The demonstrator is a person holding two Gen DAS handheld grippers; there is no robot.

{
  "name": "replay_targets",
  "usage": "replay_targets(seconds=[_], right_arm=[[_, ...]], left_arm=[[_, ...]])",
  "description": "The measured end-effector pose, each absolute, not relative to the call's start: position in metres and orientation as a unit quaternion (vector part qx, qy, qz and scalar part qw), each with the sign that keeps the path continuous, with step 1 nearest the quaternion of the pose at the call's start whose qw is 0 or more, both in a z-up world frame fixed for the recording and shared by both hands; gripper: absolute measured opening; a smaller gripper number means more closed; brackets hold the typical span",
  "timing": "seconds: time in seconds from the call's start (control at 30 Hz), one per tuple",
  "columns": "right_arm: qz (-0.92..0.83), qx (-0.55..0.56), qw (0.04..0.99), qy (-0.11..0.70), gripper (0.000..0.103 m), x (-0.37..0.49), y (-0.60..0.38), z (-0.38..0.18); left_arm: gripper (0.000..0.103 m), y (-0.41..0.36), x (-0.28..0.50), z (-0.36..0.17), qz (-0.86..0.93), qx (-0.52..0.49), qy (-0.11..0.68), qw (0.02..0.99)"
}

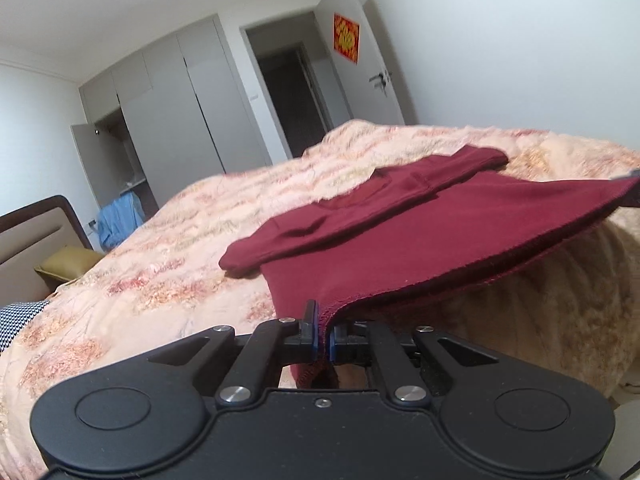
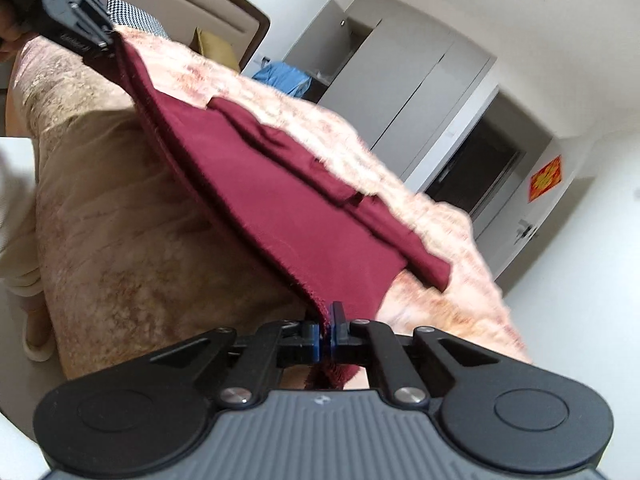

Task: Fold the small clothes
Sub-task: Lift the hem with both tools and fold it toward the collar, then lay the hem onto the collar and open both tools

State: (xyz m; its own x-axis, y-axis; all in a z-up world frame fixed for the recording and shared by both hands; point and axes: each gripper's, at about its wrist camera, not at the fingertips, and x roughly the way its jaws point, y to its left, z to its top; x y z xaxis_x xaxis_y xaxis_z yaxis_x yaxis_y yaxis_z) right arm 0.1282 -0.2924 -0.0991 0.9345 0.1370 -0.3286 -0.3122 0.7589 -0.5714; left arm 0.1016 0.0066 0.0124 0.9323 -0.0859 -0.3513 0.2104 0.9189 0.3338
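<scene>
A dark red garment (image 1: 460, 232) lies on the bed with its sleeves folded across its upper part. Its near hem is lifted off the bed's edge and stretched taut between both grippers. My left gripper (image 1: 323, 338) is shut on one hem corner, and cloth hangs below the pads. My right gripper (image 2: 326, 338) is shut on the other hem corner of the same garment (image 2: 288, 200). In the right wrist view the left gripper (image 2: 102, 42) shows at the top left, clamped on the far corner. The right gripper's tip just shows at the right edge of the left wrist view.
The bed carries a fluffy peach patterned blanket (image 1: 160, 280) that drapes over the near side. A headboard (image 1: 28, 236), a yellow pillow (image 1: 68, 266) and a checked pillow (image 1: 16, 320) lie at one end. Grey wardrobes (image 1: 172, 112), blue clothes (image 1: 118, 218) and an open doorway (image 1: 288, 96) stand beyond.
</scene>
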Motion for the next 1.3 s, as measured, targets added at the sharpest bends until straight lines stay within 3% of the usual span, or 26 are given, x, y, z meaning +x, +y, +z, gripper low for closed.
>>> replay_targets(seconds=[0.33, 0.63, 0.8, 0.93, 1.17, 1.3], right_arm=[[0.107, -0.286, 0.949, 0.075, 0.004, 0.077, -0.314, -0.038], [0.172, -0.296, 0.929, 0.142, 0.004, 0.008, -0.324, 0.006], [0.174, -0.287, 0.932, 0.133, 0.004, 0.031, -0.322, 0.014], [0.175, -0.272, 0.939, 0.118, 0.005, 0.073, -0.318, 0.031], [0.156, -0.264, 0.945, 0.115, 0.005, 0.203, -0.312, 0.075], [0.152, -0.258, 0.946, 0.126, 0.005, 0.28, -0.312, 0.084]], left_arm=[[0.003, 0.015, 0.031, 0.059, -0.102, 0.154, 0.133, 0.974], [0.004, 0.026, -0.014, 0.082, -0.129, 0.113, 0.183, 0.968], [0.004, 0.03, 0.026, 0.096, -0.129, 0.081, 0.182, 0.971], [0.004, 0.02, 0.073, 0.118, -0.112, 0.119, 0.138, 0.977], [0.005, 0.018, 0.194, 0.147, -0.098, 0.108, 0.129, 0.981], [0.005, 0.016, 0.269, 0.142, -0.081, 0.12, 0.161, 0.976]])
